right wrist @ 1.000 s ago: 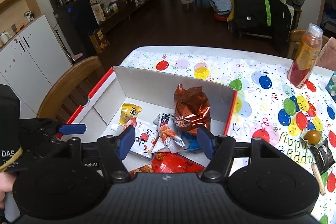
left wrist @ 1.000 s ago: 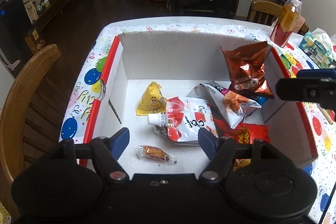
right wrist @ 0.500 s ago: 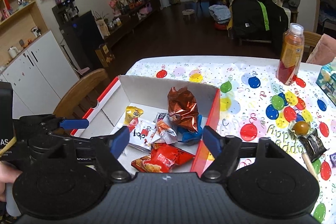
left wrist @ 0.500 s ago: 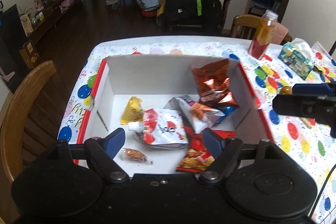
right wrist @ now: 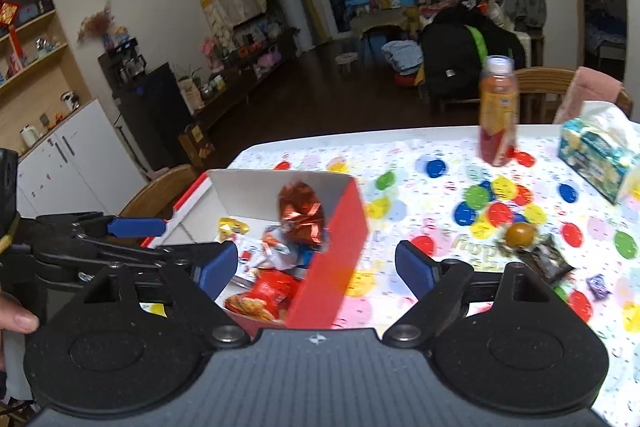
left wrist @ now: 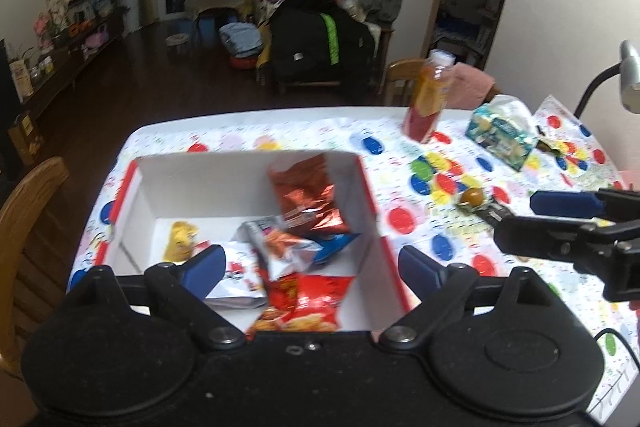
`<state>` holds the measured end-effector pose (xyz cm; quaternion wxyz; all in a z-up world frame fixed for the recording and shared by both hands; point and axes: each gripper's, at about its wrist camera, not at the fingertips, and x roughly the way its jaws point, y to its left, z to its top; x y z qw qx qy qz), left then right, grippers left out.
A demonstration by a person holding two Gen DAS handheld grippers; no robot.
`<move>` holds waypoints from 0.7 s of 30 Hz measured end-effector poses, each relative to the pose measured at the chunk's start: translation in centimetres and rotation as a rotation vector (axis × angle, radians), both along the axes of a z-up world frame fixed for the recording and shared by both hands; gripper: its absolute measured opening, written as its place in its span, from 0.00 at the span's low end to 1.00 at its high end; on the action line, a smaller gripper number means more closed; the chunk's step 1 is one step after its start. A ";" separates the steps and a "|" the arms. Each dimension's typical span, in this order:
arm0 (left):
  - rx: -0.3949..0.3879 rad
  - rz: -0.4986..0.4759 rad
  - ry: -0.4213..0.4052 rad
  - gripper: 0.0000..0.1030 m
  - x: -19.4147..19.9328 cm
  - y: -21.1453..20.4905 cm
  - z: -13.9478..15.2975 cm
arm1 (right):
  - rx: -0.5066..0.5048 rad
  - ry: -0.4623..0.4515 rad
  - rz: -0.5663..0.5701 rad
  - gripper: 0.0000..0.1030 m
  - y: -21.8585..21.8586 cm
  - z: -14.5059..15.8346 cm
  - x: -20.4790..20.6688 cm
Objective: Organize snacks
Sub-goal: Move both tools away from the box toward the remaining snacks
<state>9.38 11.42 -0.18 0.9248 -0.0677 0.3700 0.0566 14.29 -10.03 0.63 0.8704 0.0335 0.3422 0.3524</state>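
Observation:
A red-and-white cardboard box [left wrist: 368, 187] [right wrist: 340, 227] on the balloon-print tablecloth holds several snack bags: a copper foil bag [left wrist: 306, 195] [right wrist: 300, 213] leaning on its right wall, a red chip bag [left wrist: 308, 303] [right wrist: 264, 293], a white pouch [left wrist: 236, 279] and a small yellow packet [left wrist: 180, 239] [right wrist: 232, 227]. My left gripper [left wrist: 310, 267] hovers above the box's near end, jaws opening, nothing between them. My right gripper [right wrist: 316, 263] hangs over the box's red right wall, jaws opening and empty. On the cloth to the right lie a brown round snack [right wrist: 519, 234] [left wrist: 471, 195], a dark wrapper [right wrist: 546, 261] and a purple candy [right wrist: 598, 286].
An orange drink bottle [right wrist: 498, 111] [left wrist: 428, 95] stands at the table's far side, a tissue pack [right wrist: 600, 155] [left wrist: 502, 135] to its right. Wooden chairs [left wrist: 24, 219] flank the left and far edges. A lamp arm [left wrist: 600, 83] rises at the right.
Both grippers have pulled back and swung right while their jaws widened. The box now looks smaller and farther; the right view has shifted from the box onto the tablecloth beside it.

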 end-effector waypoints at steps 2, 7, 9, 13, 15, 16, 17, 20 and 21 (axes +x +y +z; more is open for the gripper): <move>-0.002 -0.014 -0.017 0.92 0.0 -1.1 0.3 | 0.007 -0.011 -0.010 0.91 -1.4 -0.3 0.0; 0.000 -0.053 -0.053 0.95 0.3 -4.2 0.8 | 0.011 -0.041 -0.039 0.94 -4.9 -1.0 -0.1; -0.001 -0.070 -0.064 0.97 0.5 -5.5 0.8 | 0.007 -0.043 -0.044 0.94 -6.0 -1.3 0.0; 0.005 -0.102 -0.081 1.00 0.9 -8.0 0.7 | -0.013 -0.051 -0.066 0.94 -8.6 -1.9 0.3; 0.008 -0.115 -0.087 1.00 1.2 -9.3 0.6 | -0.030 -0.064 -0.073 0.94 -9.9 -2.3 0.8; 0.007 -0.121 -0.087 1.00 1.5 -9.9 0.5 | -0.039 -0.068 -0.077 0.94 -10.5 -2.5 1.1; 0.006 -0.123 -0.089 1.00 1.7 -10.5 0.4 | -0.054 -0.067 -0.082 0.94 -11.1 -2.8 1.4; -0.006 -0.126 -0.091 1.00 2.6 -12.2 0.0 | -0.089 -0.052 -0.101 0.94 -12.9 -3.9 2.4; -0.011 -0.124 -0.091 1.00 2.9 -12.7 -0.2 | -0.098 -0.044 -0.108 0.94 -13.5 -4.3 2.8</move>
